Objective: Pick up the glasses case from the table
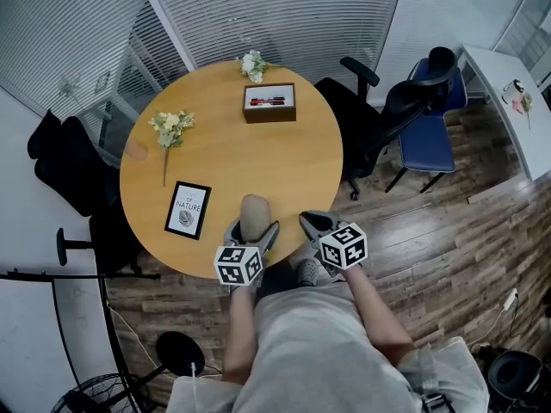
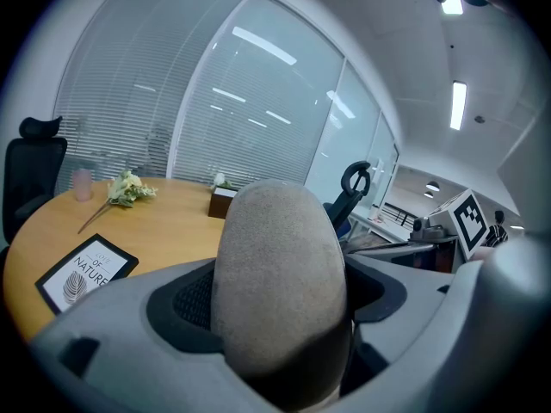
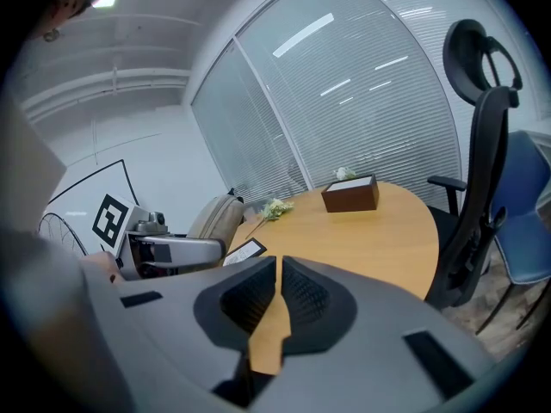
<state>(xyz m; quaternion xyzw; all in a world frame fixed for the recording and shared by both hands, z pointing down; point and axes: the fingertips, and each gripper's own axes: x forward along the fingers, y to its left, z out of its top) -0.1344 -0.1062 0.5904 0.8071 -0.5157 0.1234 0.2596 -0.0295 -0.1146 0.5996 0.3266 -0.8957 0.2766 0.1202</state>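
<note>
The glasses case (image 1: 254,214) is a beige, felt-like oval pouch. It stands on end between the jaws of my left gripper (image 1: 252,229), over the near edge of the round wooden table (image 1: 232,162). In the left gripper view the case (image 2: 280,265) fills the gap and both pads press on its sides. My right gripper (image 1: 315,223) hangs just right of it, past the table's edge, with its pads (image 3: 301,292) nearly touching and nothing between them. The right gripper view also catches the case (image 3: 215,220) in the left gripper (image 3: 164,249).
On the table lie a framed card (image 1: 188,209), a flower sprig (image 1: 170,129), a brown box (image 1: 269,102) and a second small bouquet (image 1: 252,64). Black office chairs (image 1: 379,114) and a blue chair (image 1: 428,140) stand to the right, and another black chair (image 1: 65,166) to the left.
</note>
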